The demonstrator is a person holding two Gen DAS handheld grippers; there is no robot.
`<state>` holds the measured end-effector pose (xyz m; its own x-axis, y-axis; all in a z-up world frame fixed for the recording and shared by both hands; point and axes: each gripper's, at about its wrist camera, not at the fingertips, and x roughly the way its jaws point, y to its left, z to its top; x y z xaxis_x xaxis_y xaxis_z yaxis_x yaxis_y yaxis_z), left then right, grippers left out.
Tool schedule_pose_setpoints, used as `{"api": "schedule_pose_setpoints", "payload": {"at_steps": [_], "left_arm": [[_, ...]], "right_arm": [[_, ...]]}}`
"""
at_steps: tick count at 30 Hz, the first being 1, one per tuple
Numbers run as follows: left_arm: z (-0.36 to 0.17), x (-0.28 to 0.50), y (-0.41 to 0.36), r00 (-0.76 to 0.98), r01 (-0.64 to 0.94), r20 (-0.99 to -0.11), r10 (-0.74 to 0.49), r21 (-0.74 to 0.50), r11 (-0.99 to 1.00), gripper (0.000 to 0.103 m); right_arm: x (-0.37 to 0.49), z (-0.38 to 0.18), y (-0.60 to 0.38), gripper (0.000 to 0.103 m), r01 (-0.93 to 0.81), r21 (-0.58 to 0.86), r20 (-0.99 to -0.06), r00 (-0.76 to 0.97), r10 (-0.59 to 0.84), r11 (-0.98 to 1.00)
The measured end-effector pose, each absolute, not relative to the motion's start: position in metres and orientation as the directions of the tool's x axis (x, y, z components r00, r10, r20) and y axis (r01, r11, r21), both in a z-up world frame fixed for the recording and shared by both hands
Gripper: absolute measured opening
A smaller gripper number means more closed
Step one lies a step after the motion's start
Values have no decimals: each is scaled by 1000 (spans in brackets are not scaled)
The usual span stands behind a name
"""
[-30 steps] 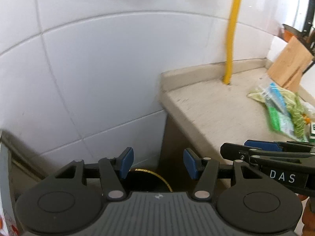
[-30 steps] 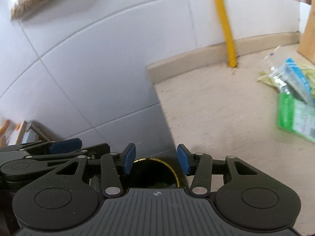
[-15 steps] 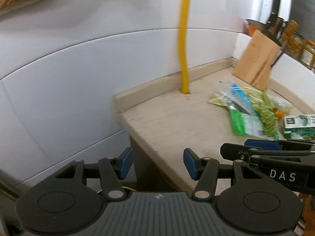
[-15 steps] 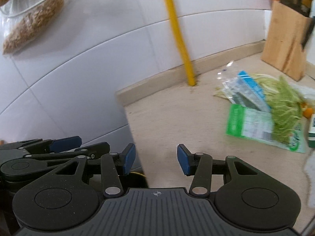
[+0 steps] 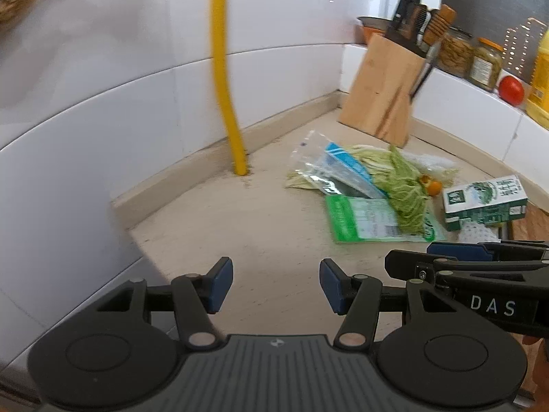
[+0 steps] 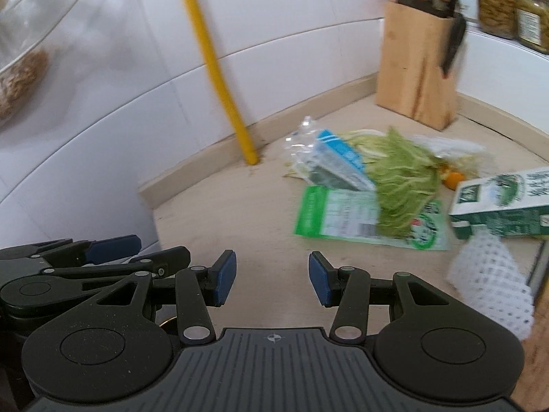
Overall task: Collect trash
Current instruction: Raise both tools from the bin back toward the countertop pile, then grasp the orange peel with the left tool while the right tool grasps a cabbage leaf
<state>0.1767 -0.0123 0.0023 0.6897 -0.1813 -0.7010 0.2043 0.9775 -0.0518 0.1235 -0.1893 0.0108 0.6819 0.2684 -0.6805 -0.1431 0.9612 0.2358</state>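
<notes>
Both grippers side by side, left gripper and right gripper, jaws parted, nothing between the blue pads. Bare beige counter directly ahead of the fingertips — its near-left corner edge drops off just left of them. Trash pile further ahead to the right: green packet, cabbage leaves, blue-and-clear wrapper, green carton — white foam net nearest the right gripper.

Home kitchen, tiled walls, stone counter, knife block, jars
</notes>
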Motion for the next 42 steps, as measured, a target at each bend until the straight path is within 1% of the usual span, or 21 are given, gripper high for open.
{"api": "schedule_pose_setpoints", "payload": {"at_steps": [15,27,30,35,39,42], "left_arm": [[2,196,-61,661,324,-706,-253,-35,945,49],[-1,211,-94,635,390,-713,-297,-36,920,49],[-4,215,-101,627,404,-716,-307,-39,914,49],[-8,224,-105,613,417,-724,-318,-45,908,49],[-11,235,-103,606,409,-728,-321,-60,910,52],[-14,243,-100,606,397,-732,-313,-63,916,52]], "right_arm": [[121,8,-235,57,-28,229,-686,705,181,973],[125,5,-268,57,37,223,-695,707,132,974],[127,5,-275,59,51,217,-698,707,118,975],[132,2,-282,60,69,211,-706,700,103,975],[139,0,-285,65,74,214,-707,699,103,974],[146,-1,-284,66,65,212,-707,699,107,975]]}}
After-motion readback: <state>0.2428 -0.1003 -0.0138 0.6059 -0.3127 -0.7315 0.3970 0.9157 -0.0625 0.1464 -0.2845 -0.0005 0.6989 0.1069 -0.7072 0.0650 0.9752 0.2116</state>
